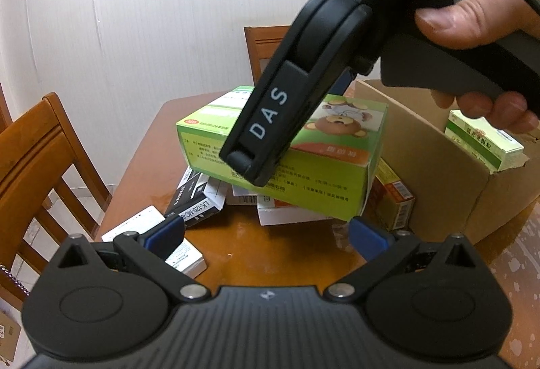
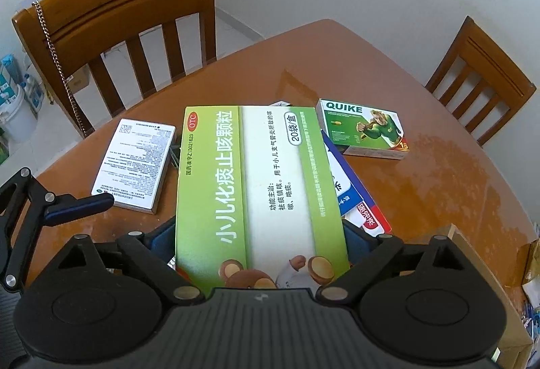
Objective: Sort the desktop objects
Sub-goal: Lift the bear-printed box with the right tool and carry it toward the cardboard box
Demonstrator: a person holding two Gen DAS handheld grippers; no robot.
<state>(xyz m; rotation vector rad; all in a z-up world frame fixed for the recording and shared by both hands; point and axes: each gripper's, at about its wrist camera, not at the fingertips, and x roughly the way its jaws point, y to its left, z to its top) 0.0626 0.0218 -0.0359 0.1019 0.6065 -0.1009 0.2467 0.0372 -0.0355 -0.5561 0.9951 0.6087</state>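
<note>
My right gripper point(image 2: 261, 244) is shut on a large green medicine box point(image 2: 260, 187) with a cartoon bear, held in the air above the table. The left wrist view shows that box point(image 1: 314, 163) gripped by the right gripper point(image 1: 297, 119), above a pile of small boxes point(image 1: 290, 210) and beside an open cardboard carton point(image 1: 438, 173). My left gripper point(image 1: 266, 234) is open and empty, low over the table in front of the pile. A green and white box point(image 1: 482, 143) stands inside the carton.
On the wooden table point(image 2: 422, 173) lie a green QUIKE box point(image 2: 364, 129), a white printed box point(image 2: 135, 163) and a blue and white box point(image 2: 351, 197). A black box point(image 1: 195, 200) lies by the pile. Wooden chairs point(image 2: 128, 25) stand around the table.
</note>
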